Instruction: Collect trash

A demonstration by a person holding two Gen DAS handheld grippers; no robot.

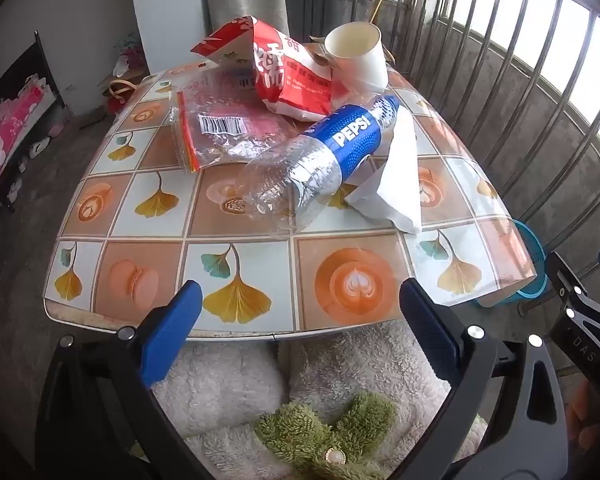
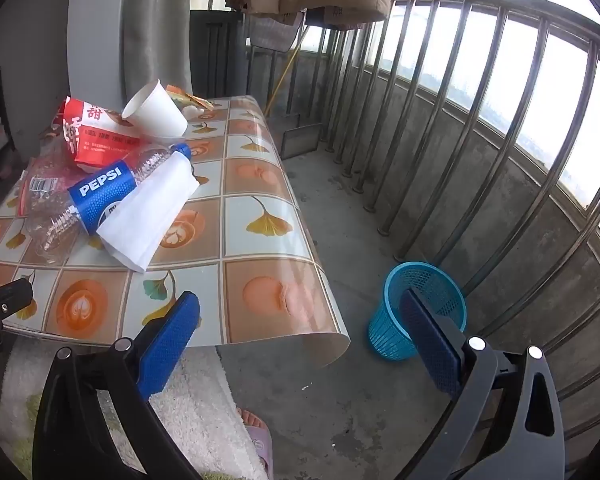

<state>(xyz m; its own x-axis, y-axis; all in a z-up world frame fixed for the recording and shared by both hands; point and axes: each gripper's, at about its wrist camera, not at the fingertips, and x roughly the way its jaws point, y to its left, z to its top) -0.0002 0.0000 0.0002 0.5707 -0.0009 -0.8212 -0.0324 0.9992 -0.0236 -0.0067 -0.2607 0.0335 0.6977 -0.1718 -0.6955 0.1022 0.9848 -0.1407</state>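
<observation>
A small table (image 1: 148, 264) with a tiled ginkgo-pattern cover holds a pile of trash: an empty Pepsi bottle (image 1: 320, 160) lying on its side, a white tissue (image 1: 396, 176), a red and white snack bag (image 1: 288, 76), a clear plastic bag (image 1: 220, 132) with a barcode, and a white paper cup (image 1: 360, 56) tipped over. The same pile shows in the right wrist view, with the bottle (image 2: 100, 196) and the tissue (image 2: 152, 216). My left gripper (image 1: 300, 308) is open and empty at the table's near edge. My right gripper (image 2: 300, 320) is open and empty beside the table.
A blue mesh waste basket (image 2: 416, 312) stands on the concrete floor to the right of the table, near a metal railing (image 2: 460, 120). A white fluffy garment (image 1: 228, 384) lies below the table's near edge. The other gripper (image 1: 580, 312) shows at the left view's right edge.
</observation>
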